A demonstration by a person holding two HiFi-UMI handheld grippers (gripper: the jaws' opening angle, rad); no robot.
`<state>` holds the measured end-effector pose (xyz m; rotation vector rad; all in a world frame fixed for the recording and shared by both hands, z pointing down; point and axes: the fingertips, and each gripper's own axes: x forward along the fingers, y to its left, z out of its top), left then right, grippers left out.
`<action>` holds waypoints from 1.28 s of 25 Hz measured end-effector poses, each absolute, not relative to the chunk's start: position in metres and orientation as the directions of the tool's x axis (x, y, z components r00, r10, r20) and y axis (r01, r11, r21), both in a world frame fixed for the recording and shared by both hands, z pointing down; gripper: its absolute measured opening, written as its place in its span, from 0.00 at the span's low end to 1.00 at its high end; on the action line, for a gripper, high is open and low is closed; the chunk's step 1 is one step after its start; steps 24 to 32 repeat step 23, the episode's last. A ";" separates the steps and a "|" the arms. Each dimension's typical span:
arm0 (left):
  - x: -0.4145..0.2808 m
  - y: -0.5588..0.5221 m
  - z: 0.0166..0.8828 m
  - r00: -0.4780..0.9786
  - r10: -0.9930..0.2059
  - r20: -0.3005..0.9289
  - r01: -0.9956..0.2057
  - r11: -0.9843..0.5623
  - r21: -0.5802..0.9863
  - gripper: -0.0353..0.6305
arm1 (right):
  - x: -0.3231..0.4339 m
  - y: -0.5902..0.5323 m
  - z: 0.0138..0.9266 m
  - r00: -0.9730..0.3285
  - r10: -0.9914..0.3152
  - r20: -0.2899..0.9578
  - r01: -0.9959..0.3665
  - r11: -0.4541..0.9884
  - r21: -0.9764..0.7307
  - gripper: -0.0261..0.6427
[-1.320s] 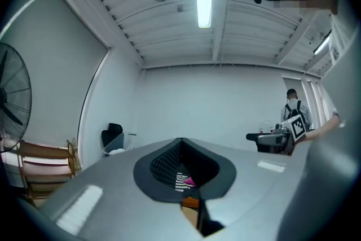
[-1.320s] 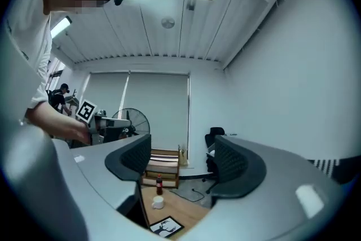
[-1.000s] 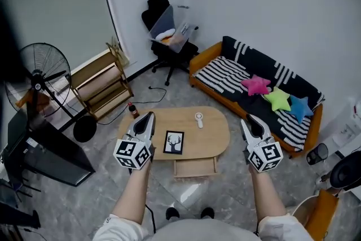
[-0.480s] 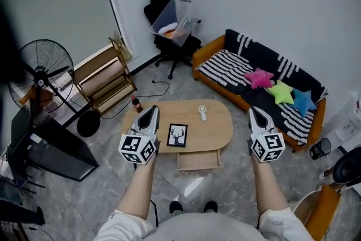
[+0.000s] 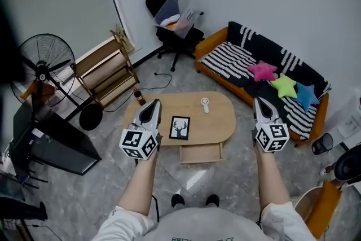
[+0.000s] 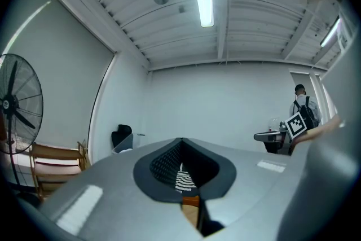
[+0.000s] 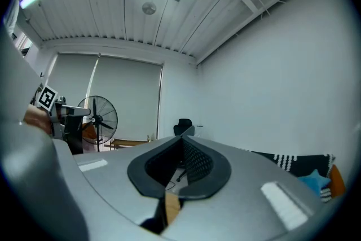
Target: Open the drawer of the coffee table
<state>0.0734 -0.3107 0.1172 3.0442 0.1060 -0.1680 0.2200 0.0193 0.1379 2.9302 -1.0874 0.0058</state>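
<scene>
The oval wooden coffee table (image 5: 217, 124) stands on the floor below me in the head view. Its light wooden drawer (image 5: 201, 153) sticks out from the near side, and nothing shows inside it. My left gripper (image 5: 153, 103) hovers over the table's left end, shut and empty. My right gripper (image 5: 260, 101) is held in the air off the table's right end, also shut with nothing in it. In the left gripper view the left gripper (image 6: 180, 141) points level at the far wall, jaws together. The right gripper view shows the right gripper (image 7: 181, 138) the same way.
A framed deer picture (image 5: 180, 127) and a small white object (image 5: 205, 105) lie on the table. A bottle (image 5: 137, 96) stands on the floor at its left end. A striped sofa (image 5: 248, 62), an office chair (image 5: 172, 25), a wooden rack (image 5: 107, 73) and a standing fan (image 5: 42, 68) surround it.
The right gripper's jaws, slightly apart a second ago, have come together. The view has shifted, so the table now sits higher and further right. The drawer stands out as before.
</scene>
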 end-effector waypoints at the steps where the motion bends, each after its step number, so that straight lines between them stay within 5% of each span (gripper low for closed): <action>1: 0.073 -0.311 0.117 0.991 0.064 -0.114 0.074 -0.993 0.087 0.05 | 0.220 0.019 0.138 0.758 -0.652 0.008 -0.652 -0.758 0.013 0.05; 32: 0.079 -0.306 0.116 0.991 0.090 -0.098 0.097 -0.993 0.069 0.05 | 0.213 0.013 0.132 0.734 -0.679 -0.005 -0.679 -0.733 0.044 0.05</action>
